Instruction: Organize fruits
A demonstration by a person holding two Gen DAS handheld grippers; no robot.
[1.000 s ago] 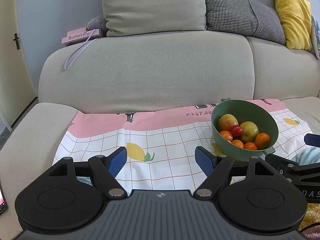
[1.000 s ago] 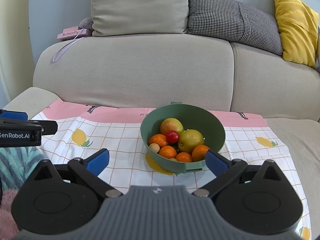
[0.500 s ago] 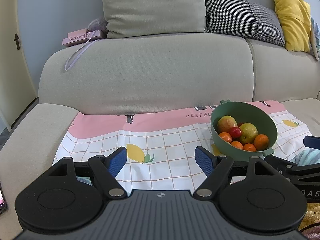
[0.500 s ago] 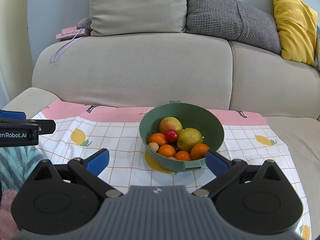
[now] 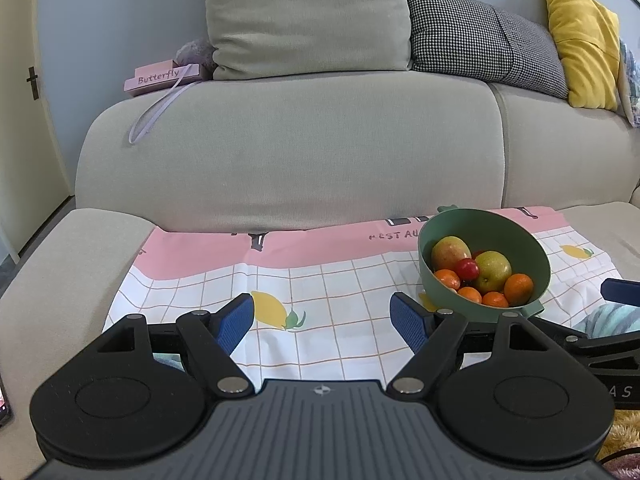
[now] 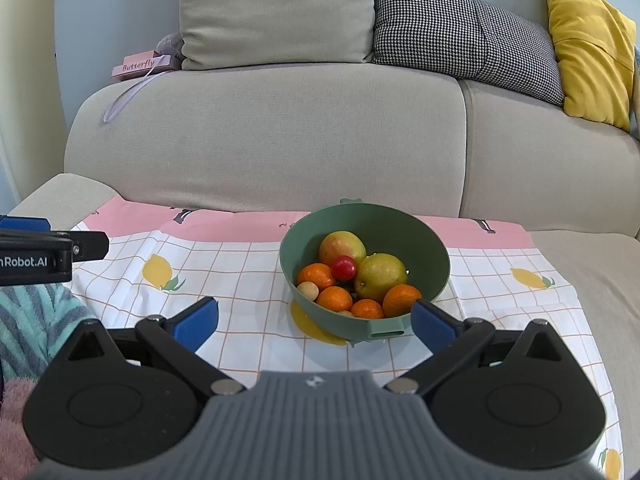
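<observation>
Barely anything moved lately, bowl just drifted a touch lower-left in my right view. Left wrist: my left tool (image 5: 322, 318) is wide open, holding nothing, green bowl (image 5: 532, 248) off right on the cloth (image 5: 328, 280). Right wrist: right tool (image 6: 314, 320) gaping, empty, fruit-filled bowl (image 6: 400, 220) just ahead.

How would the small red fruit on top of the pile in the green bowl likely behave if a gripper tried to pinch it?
The small red fruit looks round and glossy, so it may slip from the pads. It rests loosely atop larger fruit in the green bowl, so a nudge would probably roll it down among the oranges. It is likely light.
</observation>
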